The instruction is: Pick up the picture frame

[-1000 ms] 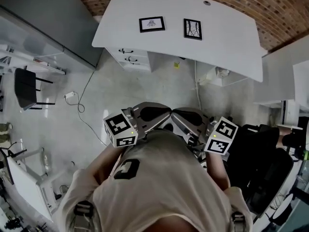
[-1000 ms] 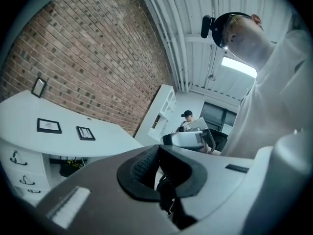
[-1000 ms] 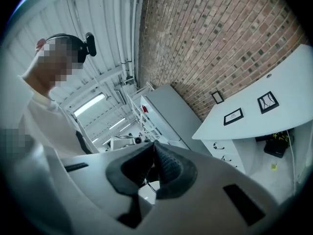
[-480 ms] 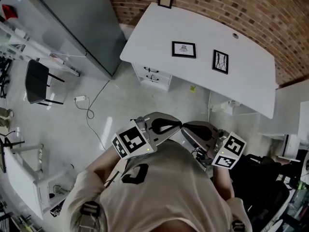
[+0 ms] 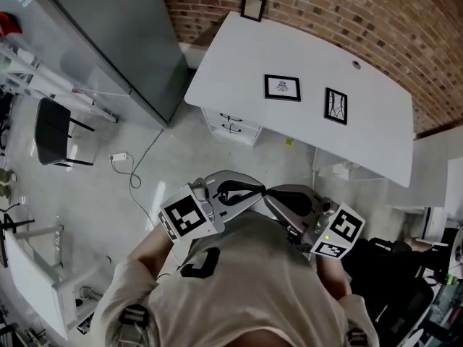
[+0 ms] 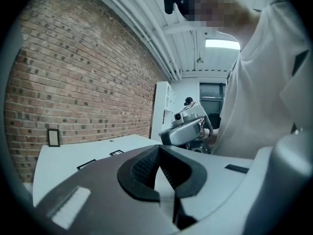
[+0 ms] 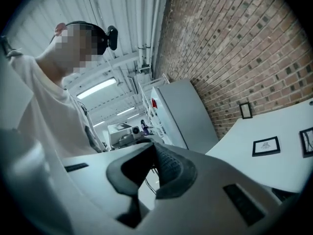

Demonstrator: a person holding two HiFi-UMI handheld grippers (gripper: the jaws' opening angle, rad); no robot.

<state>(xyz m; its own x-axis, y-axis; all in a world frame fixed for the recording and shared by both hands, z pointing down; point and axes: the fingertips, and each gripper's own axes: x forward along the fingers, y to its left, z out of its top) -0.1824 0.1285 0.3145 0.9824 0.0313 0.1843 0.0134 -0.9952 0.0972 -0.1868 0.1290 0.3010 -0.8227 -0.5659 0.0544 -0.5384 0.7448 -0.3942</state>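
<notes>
Two black picture frames lie flat on the white table (image 5: 362, 132): one holds a small drawing (image 5: 282, 87), the other a tall sketch (image 5: 336, 105). A third frame (image 5: 252, 6) stands against the brick wall. Both grippers are held at the person's chest, well short of the table, tips almost meeting. My left gripper (image 5: 259, 191) is shut and empty, as its own view (image 6: 157, 153) shows. My right gripper (image 5: 275, 196) is shut and empty too (image 7: 154, 153). The flat frames appear in the right gripper view (image 7: 266, 146) and, small, in the left gripper view (image 6: 88, 164).
A grey cabinet (image 5: 108, 35) stands left of the table. A white drawer unit (image 5: 231, 121) sits under the table's near edge. A black chair (image 5: 54, 131) and a cable (image 5: 134, 172) are on the floor at left. A black office chair (image 5: 391, 280) is at right.
In the head view the table and its frames have shifted right and down, and the frame at the wall has come into sight. Both grippers stay shut at the chest.
</notes>
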